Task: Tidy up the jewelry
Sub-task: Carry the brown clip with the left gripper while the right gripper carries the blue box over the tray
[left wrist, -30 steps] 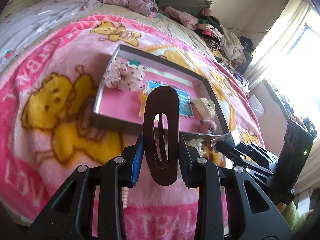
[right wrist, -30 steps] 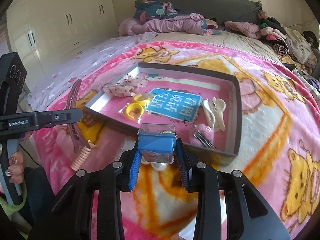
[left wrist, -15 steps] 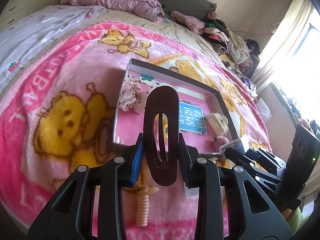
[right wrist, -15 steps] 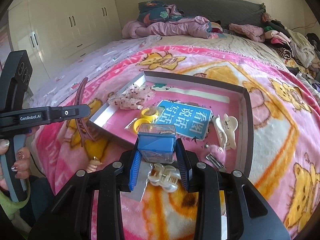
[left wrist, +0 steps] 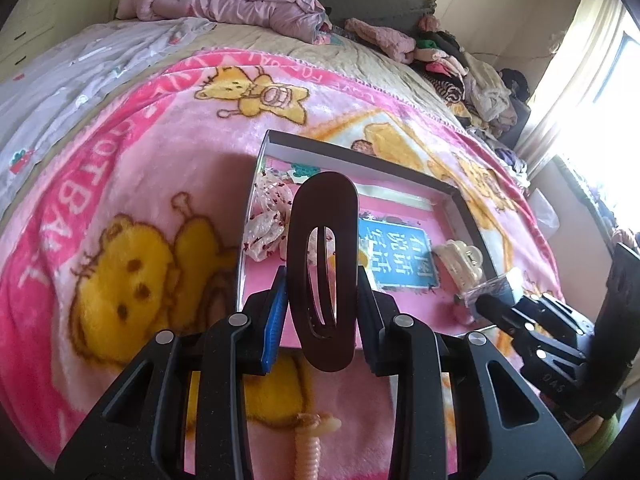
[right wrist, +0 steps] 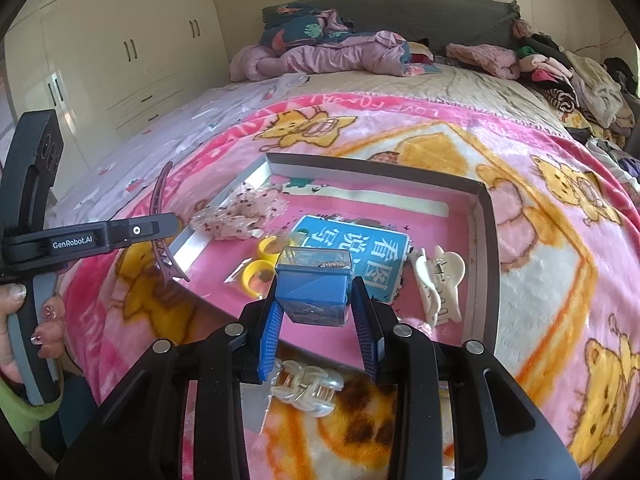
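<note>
Two grippers loaded. Left gripper (left wrist: 322, 300) clamped on dark oval hair clip (left wrist: 323, 268), upright, over tray's near-left edge. Right gripper (right wrist: 318, 316) clamped on small blue box w/ clear lid (right wrist: 314, 282), above tray (right wrist: 376, 170) on pink blanket (right wrist: 540, 248). Inside tray: white claw clip (right wrist: 438, 284), yellow rings (right wrist: 256, 276), blue card (right wrist: 360, 256). Pearly claw clip (right wrist: 308, 390) on blanket, just outside.

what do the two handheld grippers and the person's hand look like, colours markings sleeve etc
Both grippers are matte black plastic linkages with round silver pivot pins and ribbed blue finger pads. The left gripper carries white "GenRobot.AI" lettering on its side and has a grey trigger grip. The right gripper, seen side-on, is also black with silver pins. The hand on the grey grip has glossy decorated nails and a lime-green sleeve.
</note>
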